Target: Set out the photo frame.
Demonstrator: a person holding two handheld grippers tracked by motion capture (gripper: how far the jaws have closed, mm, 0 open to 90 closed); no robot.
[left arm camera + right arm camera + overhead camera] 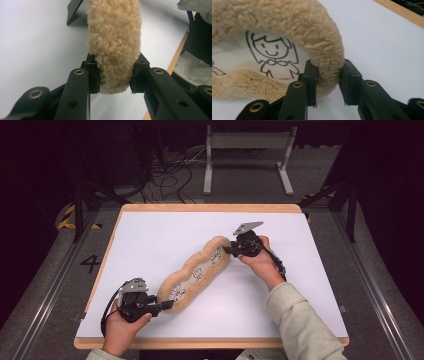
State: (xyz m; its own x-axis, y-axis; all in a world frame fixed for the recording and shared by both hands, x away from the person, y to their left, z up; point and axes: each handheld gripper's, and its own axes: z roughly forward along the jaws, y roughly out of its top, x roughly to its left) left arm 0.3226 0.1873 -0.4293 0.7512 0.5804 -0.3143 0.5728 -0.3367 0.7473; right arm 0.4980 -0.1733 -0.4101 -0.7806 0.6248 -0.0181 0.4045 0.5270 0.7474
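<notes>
Left hand-held gripper [167,305] clamping fleecy tan mat [196,273] near end, right hand-held gripper [227,249] clamping far end

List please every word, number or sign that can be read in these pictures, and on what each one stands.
"4": painted dark on the grey floor, left of the table.
No words or numbers on the fluffy tan item; its clear panel carries only line drawings of a smiling cartoon figure.
No readable marks on the left gripper or the right gripper.
</notes>
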